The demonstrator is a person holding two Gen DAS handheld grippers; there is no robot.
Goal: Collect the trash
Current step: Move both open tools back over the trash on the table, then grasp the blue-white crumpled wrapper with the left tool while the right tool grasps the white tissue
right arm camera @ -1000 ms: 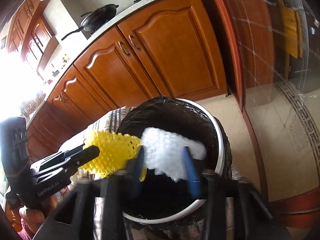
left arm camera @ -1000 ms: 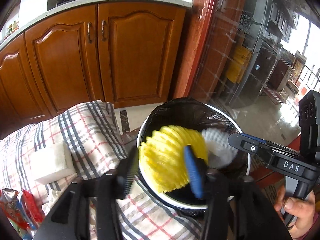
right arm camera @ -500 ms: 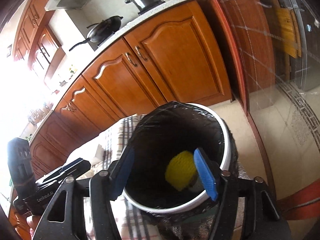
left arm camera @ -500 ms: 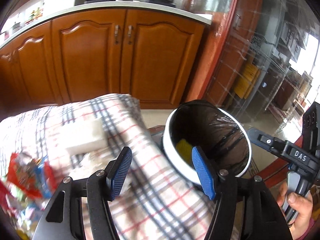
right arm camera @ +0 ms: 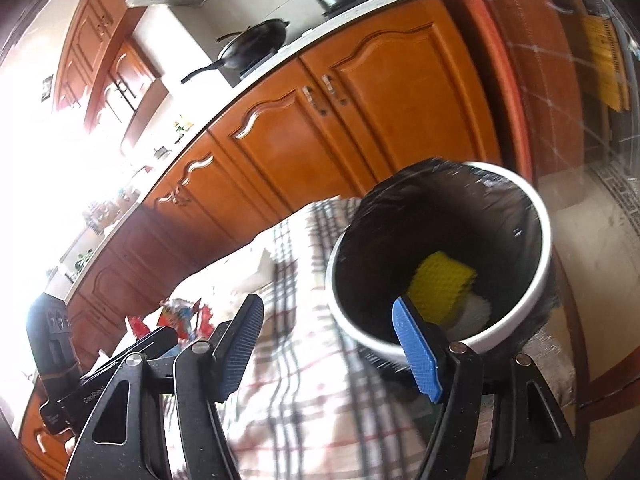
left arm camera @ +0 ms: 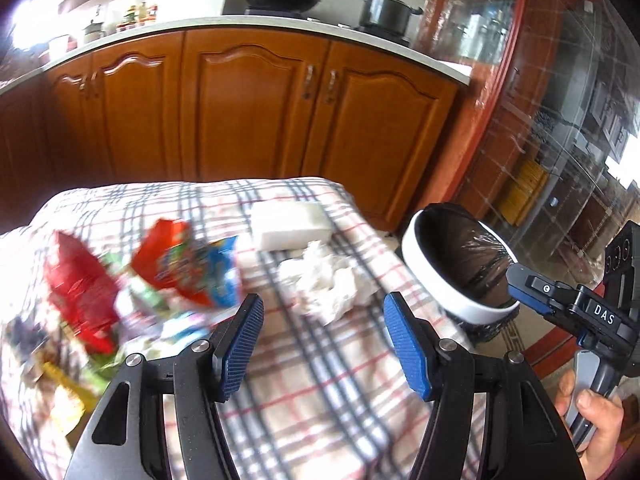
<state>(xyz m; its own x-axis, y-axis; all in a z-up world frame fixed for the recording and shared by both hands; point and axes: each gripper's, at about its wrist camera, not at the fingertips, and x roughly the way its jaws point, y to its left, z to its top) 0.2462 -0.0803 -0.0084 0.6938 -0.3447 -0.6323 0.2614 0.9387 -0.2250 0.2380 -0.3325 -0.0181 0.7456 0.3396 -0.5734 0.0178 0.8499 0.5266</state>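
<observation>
Step in hand: next pickup.
- Left gripper (left arm camera: 323,338): jaws apart, nothing between.
- Right gripper (right arm camera: 326,344): jaws apart, nothing between.
- Crumpled tissue (left arm camera: 326,282): on checked tablecloth (left arm camera: 320,400) near right edge; grasp judged next.
- Snack wrappers (left arm camera: 188,268): cloth's left part.
- Lined bin (right arm camera: 538,216): beyond right edge; yellow foam net (right arm camera: 440,282) inside.

red-and-grey plaid tablecloth (left arm camera: 320,380), white-rimmed black-lined bin (right arm camera: 516,304), yellow foam net (right arm camera: 440,284), white crumpled tissue (left arm camera: 324,284)

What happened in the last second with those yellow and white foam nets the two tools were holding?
Both were let go: the yellow foam net and white foam net now lie in the black-lined white bin. The left gripper swung back over the checked tablecloth. The bin stayed put.
</observation>
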